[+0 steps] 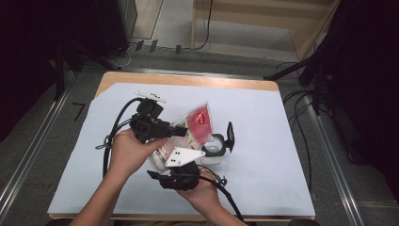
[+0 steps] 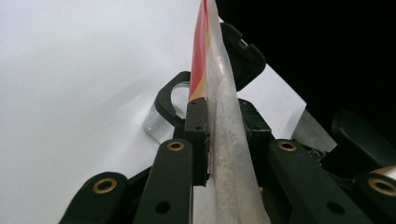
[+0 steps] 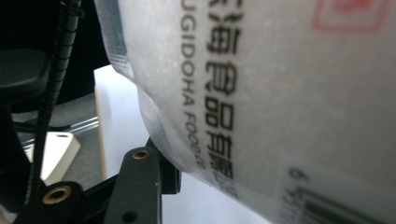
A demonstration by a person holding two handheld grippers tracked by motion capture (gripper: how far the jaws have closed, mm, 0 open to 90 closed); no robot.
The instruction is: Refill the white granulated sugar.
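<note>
Both grippers hold a food pouch (image 1: 197, 126) up over the white table sheet (image 1: 263, 141), mid-table, tilted, w/ its red-printed end toward the far side. Left gripper (image 1: 175, 132) pinches the pouch edge: in the left gripper view the jaws press on the thin frosted edge (image 2: 224, 140) from both sides. Right gripper (image 1: 181, 175) sits below the pouch near the table's front edge; in the right gripper view the pouch's printed white face (image 3: 261, 102) lies right up against one black jaw, 2nd jaw hidden, so can't tell if it's clamped. Clear jar (image 1: 212, 149) w/ black flip lid (image 1: 230, 136) stands just beside the pouch, on its right.
</note>
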